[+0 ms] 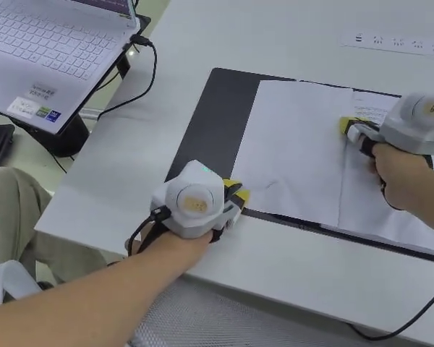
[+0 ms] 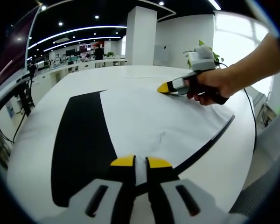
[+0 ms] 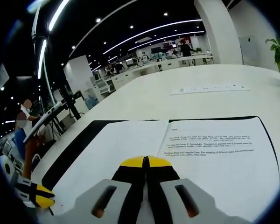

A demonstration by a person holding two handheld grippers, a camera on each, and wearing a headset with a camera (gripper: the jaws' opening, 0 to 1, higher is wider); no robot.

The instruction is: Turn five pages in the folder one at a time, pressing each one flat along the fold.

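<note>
Nearest to us is the left gripper (image 1: pixel 235 195) (image 2: pixel 141 162) (image 3: pixel 37 193), held in a hand at the near edge of the folder (image 1: pixel 210 123) (image 2: pixel 79 140) (image 3: pixel 67 156). Its yellow-tipped jaws are drawn nearly together, with a thin slit between them. We cannot tell whether any paper sits in that slit.

The black folder lies open on the white counter (image 1: pixel 275 36). A blank white page (image 1: pixel 289 152) (image 2: pixel 154 116) (image 3: pixel 116 144) is spread over its left half, and a strip of bare black cover shows to the left of the sheet. On the other side of the fold lies a printed page (image 1: pixel 369 108) (image 3: pixel 214 144) with a few lines of small text near its top (too small for us to read).

The right gripper (image 1: pixel 345 126) (image 2: pixel 163 87) (image 3: pixel 144 162) has its jaws pressed together. Its tips are down on the paper at the fold, toward the far end of the folder.

A laptop (image 1: pixel 50 43) stands open at the counter's far left, with a dark cable (image 1: pixel 141 72) plugged into its side. A white power strip (image 1: pixel 398 41) (image 3: pixel 210 88) lies well beyond the folder.
</note>
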